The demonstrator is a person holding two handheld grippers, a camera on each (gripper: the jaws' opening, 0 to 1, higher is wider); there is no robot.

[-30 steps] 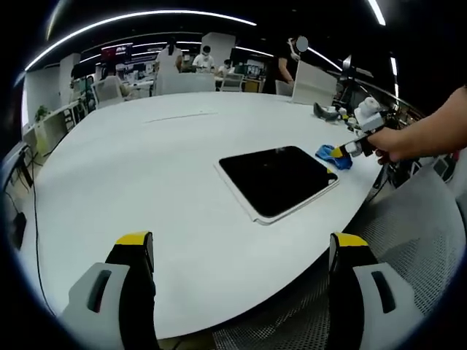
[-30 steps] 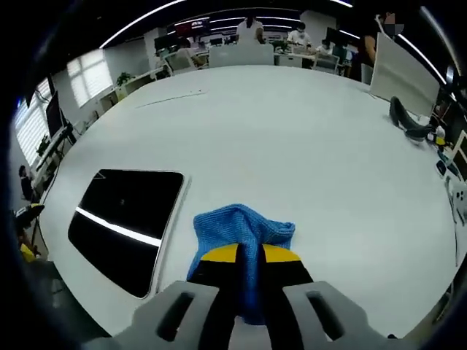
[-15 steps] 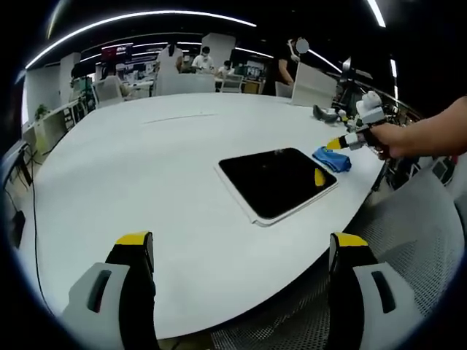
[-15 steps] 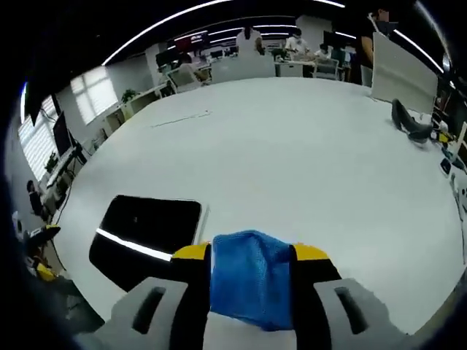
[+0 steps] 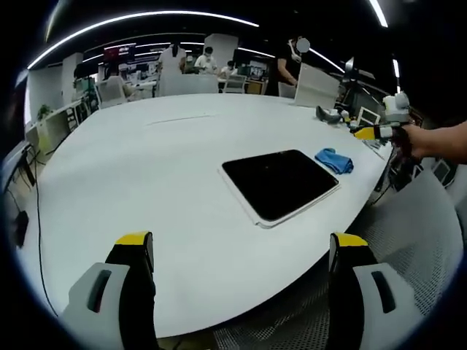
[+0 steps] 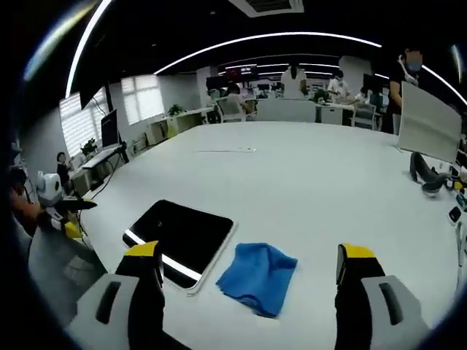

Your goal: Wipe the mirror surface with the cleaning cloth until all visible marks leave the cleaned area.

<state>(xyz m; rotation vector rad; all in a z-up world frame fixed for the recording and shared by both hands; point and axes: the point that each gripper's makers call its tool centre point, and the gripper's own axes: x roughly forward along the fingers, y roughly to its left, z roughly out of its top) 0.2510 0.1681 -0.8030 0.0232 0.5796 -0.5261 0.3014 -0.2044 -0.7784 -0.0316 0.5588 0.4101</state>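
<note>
Lying flat on the white bench (image 5: pixel 131 168), the mirror (image 5: pixel 279 181) is a dark rounded rectangle in a pale frame, its long axis running diagonally across the left gripper view from lower left to upper right. The blue cleaning cloth (image 6: pixel 257 276) sits crumpled just beside one short end of the mirror, free of any grip. The right gripper (image 6: pixel 252 266) is spread wide above it, holding nothing. The left gripper (image 5: pixel 241 248) is released too, well apart from the mirror.
</note>
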